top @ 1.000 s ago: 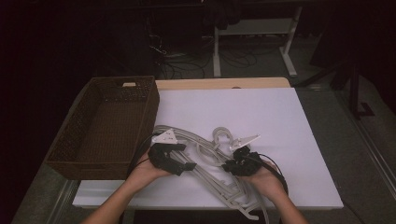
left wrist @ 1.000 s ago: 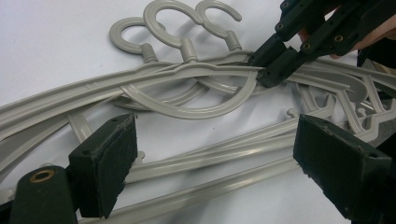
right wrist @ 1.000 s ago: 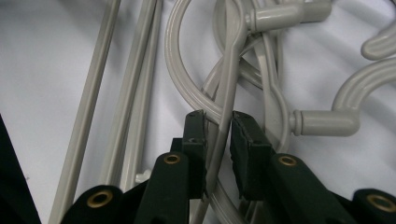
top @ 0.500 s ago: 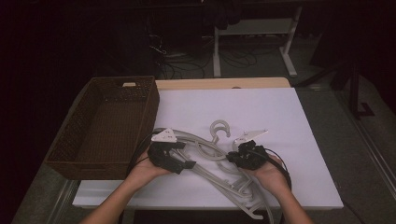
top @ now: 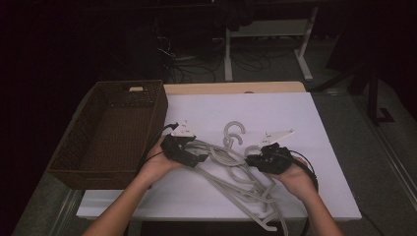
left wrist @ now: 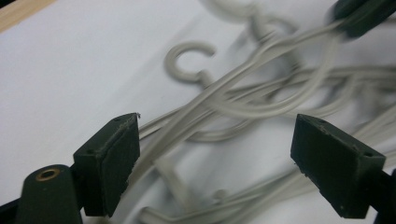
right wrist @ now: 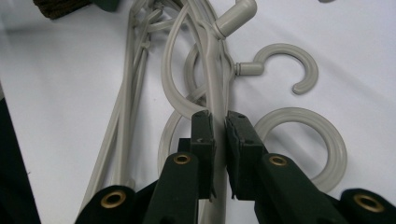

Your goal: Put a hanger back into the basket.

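At far left I see the dark brown woven wicker basket [top: 110, 129], apparently empty, standing on the white table surface [top: 295, 118]. Just right of it, my left gripper [top: 183, 150] hovers with its jaws spread wide, holding nothing; the tangled pile of pale grey plastic coat hangers [top: 236, 169] lies directly ahead of and beneath them. The pile's long axis runs from near the left gripper toward the table's near right edge. My right gripper [right wrist: 217, 122] is clamped on one hanger's bar below its hook [right wrist: 289, 65]. I judge the basket lies nearer the left hand.
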